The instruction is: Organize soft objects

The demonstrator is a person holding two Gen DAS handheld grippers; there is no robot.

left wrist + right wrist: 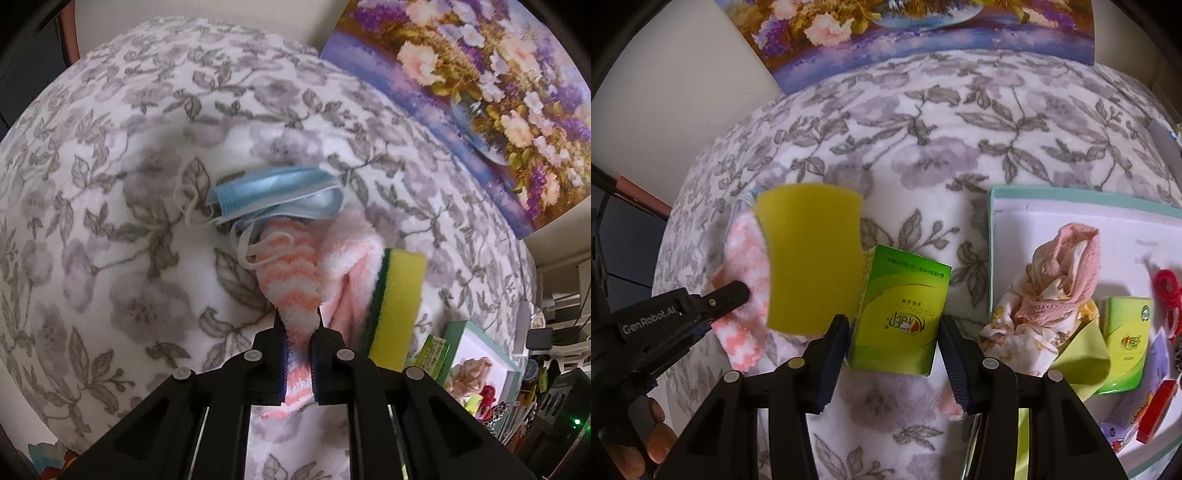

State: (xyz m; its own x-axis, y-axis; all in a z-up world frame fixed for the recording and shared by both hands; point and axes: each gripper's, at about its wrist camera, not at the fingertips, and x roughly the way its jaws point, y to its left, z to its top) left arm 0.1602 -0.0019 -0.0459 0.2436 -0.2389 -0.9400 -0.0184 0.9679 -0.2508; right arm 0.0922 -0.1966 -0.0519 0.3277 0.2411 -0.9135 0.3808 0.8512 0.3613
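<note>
My left gripper point(300, 325) is shut on a fluffy pink-and-white striped sock point(291, 273), also seen in the right wrist view point(746, 254). A blue face mask point(273, 192) lies just beyond it on the floral blanket point(110, 221). A yellow sponge with a green scrub side point(397, 306) stands on edge against the sock's right; it also shows in the right wrist view point(812, 258). My right gripper point(892, 336) is open, its jaws on either side of a green tissue pack point(901, 314), not touching it.
A white tray with a teal rim point(1071, 194) at the right holds a pink and floral cloth point(1056, 288), a second green pack point(1126, 343), a yellow-green cloth point(1082, 358) and a red hair tie point(1167, 291). A flower painting point(480, 92) leans at the back.
</note>
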